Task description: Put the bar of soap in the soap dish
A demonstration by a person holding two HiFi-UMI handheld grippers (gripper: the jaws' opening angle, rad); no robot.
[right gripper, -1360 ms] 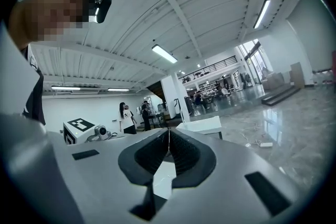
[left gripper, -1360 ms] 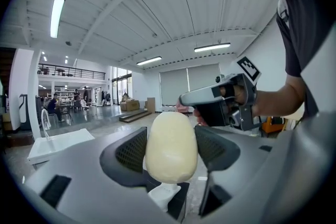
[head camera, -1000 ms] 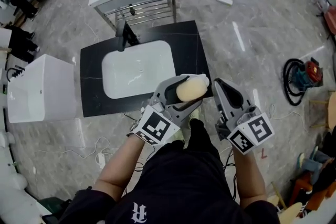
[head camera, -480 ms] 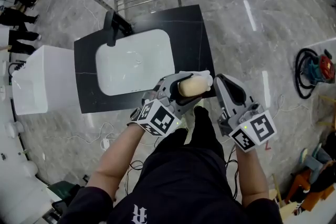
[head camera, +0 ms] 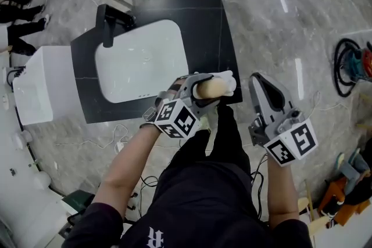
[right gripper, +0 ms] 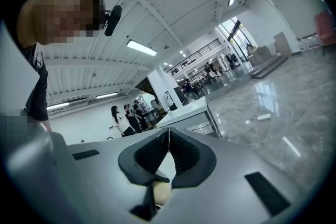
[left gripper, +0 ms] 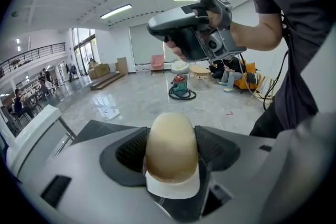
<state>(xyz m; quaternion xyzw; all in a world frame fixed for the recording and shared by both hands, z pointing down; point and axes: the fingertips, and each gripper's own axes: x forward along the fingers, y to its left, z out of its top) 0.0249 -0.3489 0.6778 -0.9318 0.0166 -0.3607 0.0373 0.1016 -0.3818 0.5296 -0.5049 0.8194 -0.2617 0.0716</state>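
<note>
Holding the bar of soap (left gripper: 171, 147) clamped by its sides in the left gripper (head camera: 216, 89), above the front right corner of the black counter (head camera: 218, 26), much as a second ago. Drawing wider apart from the right gripper (head camera: 260, 81), now off that corner, pinched together on nothing. No soap dish in view, so probably only carrying yet
</note>
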